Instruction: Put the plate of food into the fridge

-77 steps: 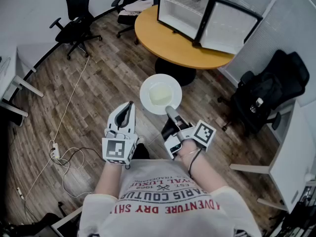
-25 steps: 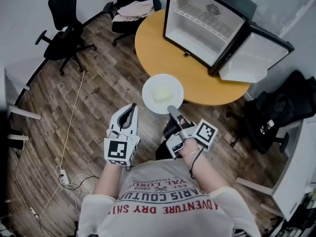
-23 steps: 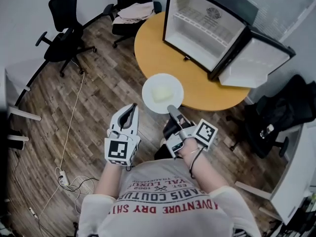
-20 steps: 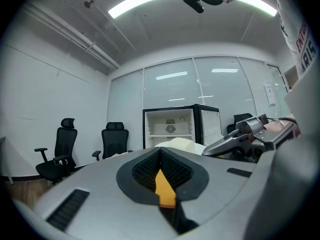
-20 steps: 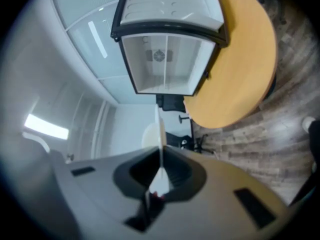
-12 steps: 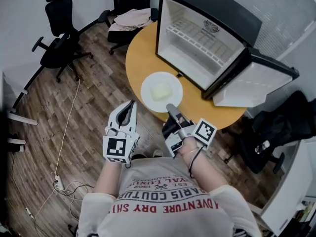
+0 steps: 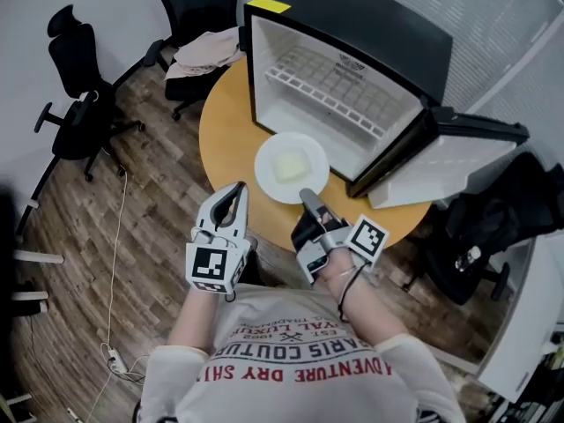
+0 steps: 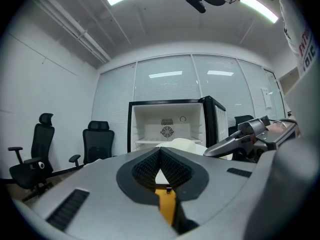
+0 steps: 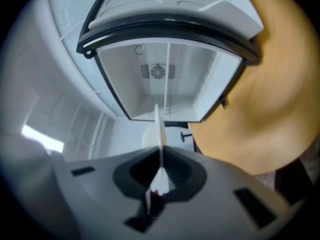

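Note:
A white plate (image 7: 292,167) with a pale block of food (image 7: 289,166) hangs level over the round orange table (image 7: 222,139), just in front of the open black fridge (image 7: 352,55). My right gripper (image 7: 307,201) is shut on the plate's near rim. In the right gripper view the plate (image 9: 159,126) shows edge-on between the pads, with the fridge's white inside (image 9: 160,84) straight ahead. My left gripper (image 7: 236,193) hovers left of the plate, shut and holding nothing. In the left gripper view my left gripper (image 8: 160,152) points at the fridge (image 8: 167,126) past the plate (image 8: 186,145).
The fridge door (image 7: 441,152) swings out to the right over the table's edge. Black office chairs (image 7: 75,69) stand at the left, one with clothing (image 7: 207,49) behind the table. A black chair with a bag (image 7: 493,227) sits at the right. A cable (image 7: 110,263) lies on the wood floor.
The person has walked up to the table. The plate, once over the floor and table edge, is now over the table before the fridge opening. Both grippers keep their state.

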Demonstrator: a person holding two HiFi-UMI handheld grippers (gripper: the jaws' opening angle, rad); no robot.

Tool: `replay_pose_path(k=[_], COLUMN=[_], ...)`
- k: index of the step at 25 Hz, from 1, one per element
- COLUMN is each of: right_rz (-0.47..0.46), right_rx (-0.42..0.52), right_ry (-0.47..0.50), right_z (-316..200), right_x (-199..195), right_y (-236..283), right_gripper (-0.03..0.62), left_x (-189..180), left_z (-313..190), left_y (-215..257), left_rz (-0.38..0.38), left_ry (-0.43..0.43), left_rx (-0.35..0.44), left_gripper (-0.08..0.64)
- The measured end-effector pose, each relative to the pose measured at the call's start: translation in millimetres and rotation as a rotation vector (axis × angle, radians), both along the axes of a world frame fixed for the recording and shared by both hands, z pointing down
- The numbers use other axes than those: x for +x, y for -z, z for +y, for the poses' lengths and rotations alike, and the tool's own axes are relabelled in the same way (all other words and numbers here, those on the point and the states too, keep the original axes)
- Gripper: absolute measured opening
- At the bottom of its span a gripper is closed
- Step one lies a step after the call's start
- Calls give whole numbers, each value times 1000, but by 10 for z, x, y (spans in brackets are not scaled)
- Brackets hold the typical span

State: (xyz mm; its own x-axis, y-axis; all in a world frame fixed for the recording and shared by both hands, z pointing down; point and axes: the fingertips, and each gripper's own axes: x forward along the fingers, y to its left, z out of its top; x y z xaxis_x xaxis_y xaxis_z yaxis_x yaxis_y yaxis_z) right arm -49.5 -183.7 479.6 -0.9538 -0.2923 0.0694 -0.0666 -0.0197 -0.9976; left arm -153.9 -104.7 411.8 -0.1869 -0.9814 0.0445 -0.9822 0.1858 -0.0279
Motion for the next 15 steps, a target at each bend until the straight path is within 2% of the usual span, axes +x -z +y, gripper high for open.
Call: replay_pose_path(k=[15], right_rz=[4], right_rx=[-7], right_ry=[-360], right_z=[-833], right_x=[-447], right_y=[66], right_gripper=[38], left_x=[-658], left_z=[-1331], left_y=[150], left_rz=[1], left_ry=[-357], left_rx=[2], left_gripper=[28])
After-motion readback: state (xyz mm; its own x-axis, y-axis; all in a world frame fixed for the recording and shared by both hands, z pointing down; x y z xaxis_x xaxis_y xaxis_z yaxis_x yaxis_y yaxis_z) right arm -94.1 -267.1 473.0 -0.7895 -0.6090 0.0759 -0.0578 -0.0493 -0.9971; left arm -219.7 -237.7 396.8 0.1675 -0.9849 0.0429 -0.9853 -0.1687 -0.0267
